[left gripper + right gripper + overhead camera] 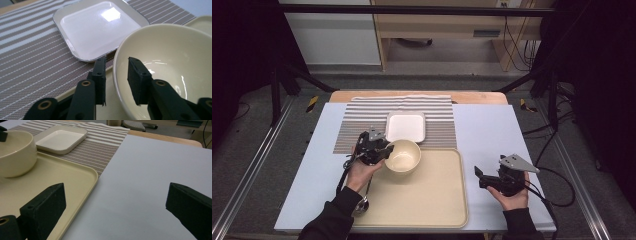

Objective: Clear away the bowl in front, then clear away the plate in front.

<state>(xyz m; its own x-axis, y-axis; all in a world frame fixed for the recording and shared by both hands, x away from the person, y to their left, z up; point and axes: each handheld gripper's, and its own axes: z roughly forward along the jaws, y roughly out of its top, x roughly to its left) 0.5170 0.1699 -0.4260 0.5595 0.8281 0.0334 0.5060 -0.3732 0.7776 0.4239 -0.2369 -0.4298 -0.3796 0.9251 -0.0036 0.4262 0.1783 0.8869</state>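
Observation:
A cream bowl stands at the far left corner of a cream tray. My left gripper is open and sits astride the bowl's near-left rim, one jaw outside and one inside, with a small gap on each side. A white square plate lies just beyond the bowl on a striped placemat. My right gripper is wide open with nothing between its jaws, low over the pale blue mat right of the tray.
A metal spoon lies by the tray's left edge, under the person's left forearm. The pale blue mat covers the tabletop, with bare room to the right of the tray. Dark frame rails run along both sides of the table.

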